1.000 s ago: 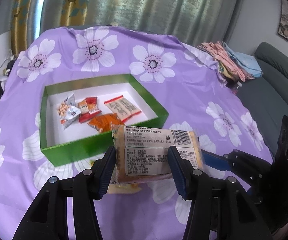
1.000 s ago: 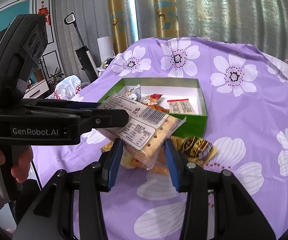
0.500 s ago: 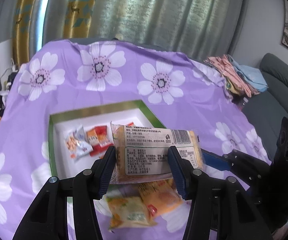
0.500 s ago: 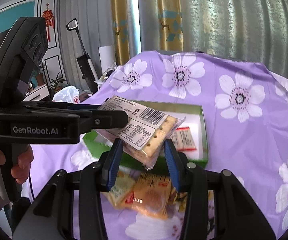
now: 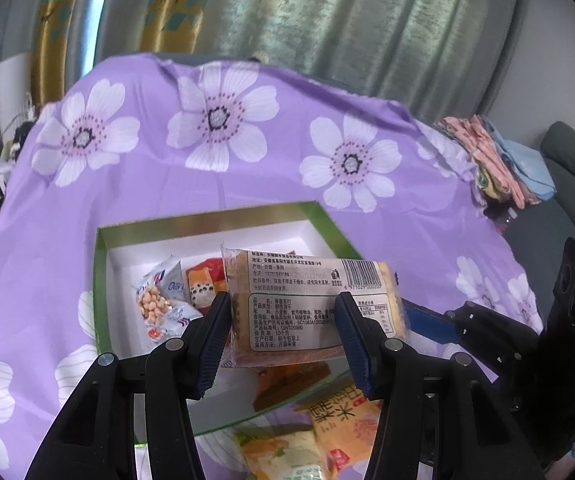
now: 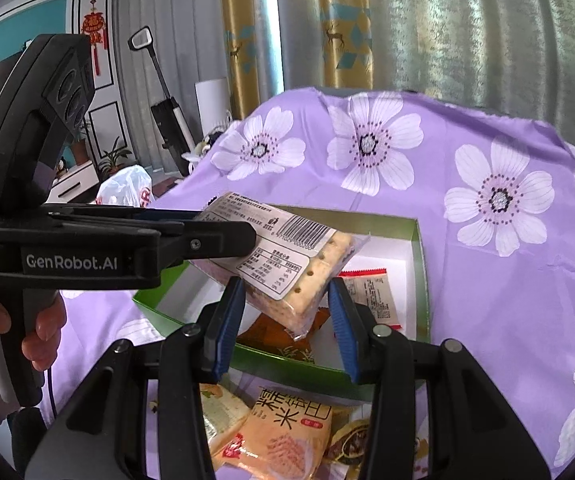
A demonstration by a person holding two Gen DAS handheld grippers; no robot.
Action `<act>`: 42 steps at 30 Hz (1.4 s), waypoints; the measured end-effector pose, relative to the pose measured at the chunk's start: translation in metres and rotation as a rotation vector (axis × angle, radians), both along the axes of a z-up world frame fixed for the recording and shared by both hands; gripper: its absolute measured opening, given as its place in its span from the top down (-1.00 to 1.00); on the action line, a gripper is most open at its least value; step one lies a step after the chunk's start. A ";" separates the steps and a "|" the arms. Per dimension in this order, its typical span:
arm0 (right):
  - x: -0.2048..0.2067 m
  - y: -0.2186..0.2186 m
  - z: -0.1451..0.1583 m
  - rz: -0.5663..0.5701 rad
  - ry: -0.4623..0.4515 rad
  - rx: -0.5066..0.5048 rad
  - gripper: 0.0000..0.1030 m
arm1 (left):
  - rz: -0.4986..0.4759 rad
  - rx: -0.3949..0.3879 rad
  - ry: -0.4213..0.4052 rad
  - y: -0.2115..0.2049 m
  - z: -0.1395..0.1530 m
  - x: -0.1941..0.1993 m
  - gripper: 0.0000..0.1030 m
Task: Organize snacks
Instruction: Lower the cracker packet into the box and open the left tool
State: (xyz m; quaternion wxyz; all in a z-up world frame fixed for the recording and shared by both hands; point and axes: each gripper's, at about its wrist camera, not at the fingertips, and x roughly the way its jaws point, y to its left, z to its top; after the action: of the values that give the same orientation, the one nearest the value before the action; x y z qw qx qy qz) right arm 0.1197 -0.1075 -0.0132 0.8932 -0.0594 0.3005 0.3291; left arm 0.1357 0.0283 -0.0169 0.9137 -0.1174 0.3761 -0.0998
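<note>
Both tools hold one clear-wrapped cracker packet in the air above a green box on a table draped in a purple flowered cloth. The left tool pinches the packet's labelled end between its blue pads, while the right tool pinches the opposite end, where the crackers show through the wrapper. In the right wrist view, a hand grips the left tool's handle. Inside the white-lined box lie a peanut packet, a red snack packet and a red-edged packet. Just outside the box's near wall, on the cloth, sit an orange rice-cracker packet, a bread packet and a dark wrapped snack.
</note>
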 end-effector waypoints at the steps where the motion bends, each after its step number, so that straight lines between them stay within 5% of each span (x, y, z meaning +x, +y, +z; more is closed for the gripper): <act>1: 0.003 0.002 -0.004 0.001 0.010 -0.004 0.15 | 0.003 -0.005 0.009 0.002 -0.003 0.003 -0.03; 18: 0.037 0.027 -0.045 0.021 0.135 -0.088 0.14 | 0.055 -0.054 0.130 0.020 -0.052 0.025 -0.03; 42: 0.042 0.028 -0.051 0.007 0.182 -0.096 0.09 | 0.068 0.007 0.135 0.014 -0.049 0.025 -0.03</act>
State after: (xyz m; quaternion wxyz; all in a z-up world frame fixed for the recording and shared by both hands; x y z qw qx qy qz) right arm 0.1612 -0.0798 -0.0644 0.8574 -0.0728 0.3953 0.3214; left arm 0.1612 0.0423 -0.0659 0.8894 -0.1334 0.4332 -0.0590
